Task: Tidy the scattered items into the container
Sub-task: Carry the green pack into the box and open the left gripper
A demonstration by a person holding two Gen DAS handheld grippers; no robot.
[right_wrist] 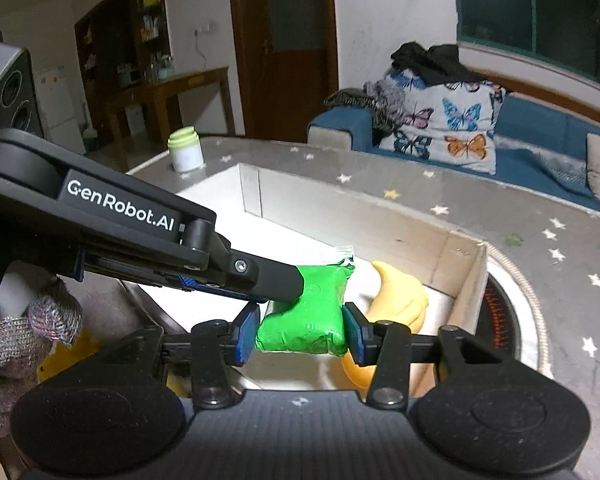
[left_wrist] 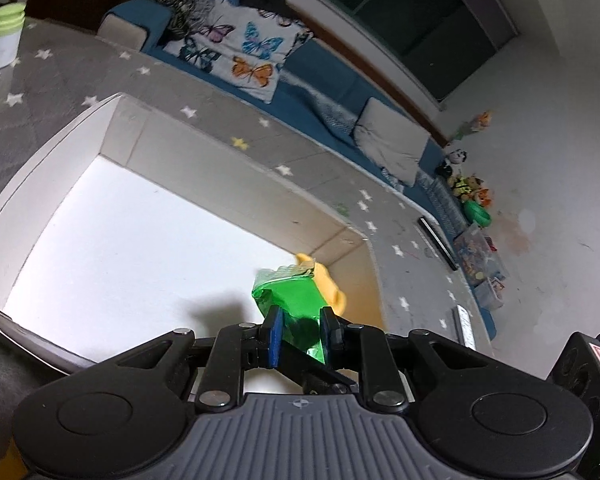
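A green foil snack packet [left_wrist: 294, 298] [right_wrist: 308, 316] hangs over the white open box [left_wrist: 120, 216] [right_wrist: 466, 280]. My left gripper [left_wrist: 300, 334] is shut on one end of the packet; in the right wrist view it reaches in from the left [right_wrist: 260, 276]. My right gripper [right_wrist: 302, 330] has its blue pads [right_wrist: 246, 332] against both sides of the packet's other end. A yellow toy [left_wrist: 332, 288] [right_wrist: 400, 296] lies in the box's near right corner, partly hidden behind the packet.
The box stands on a grey star-patterned tablecloth [right_wrist: 440, 196]. A white jar with a green lid [left_wrist: 2, 36] [right_wrist: 186, 150] stands beyond the box. A round heater plate [right_wrist: 508, 312] lies right of the box. A blue sofa with a butterfly cushion [right_wrist: 444, 128] is behind the table.
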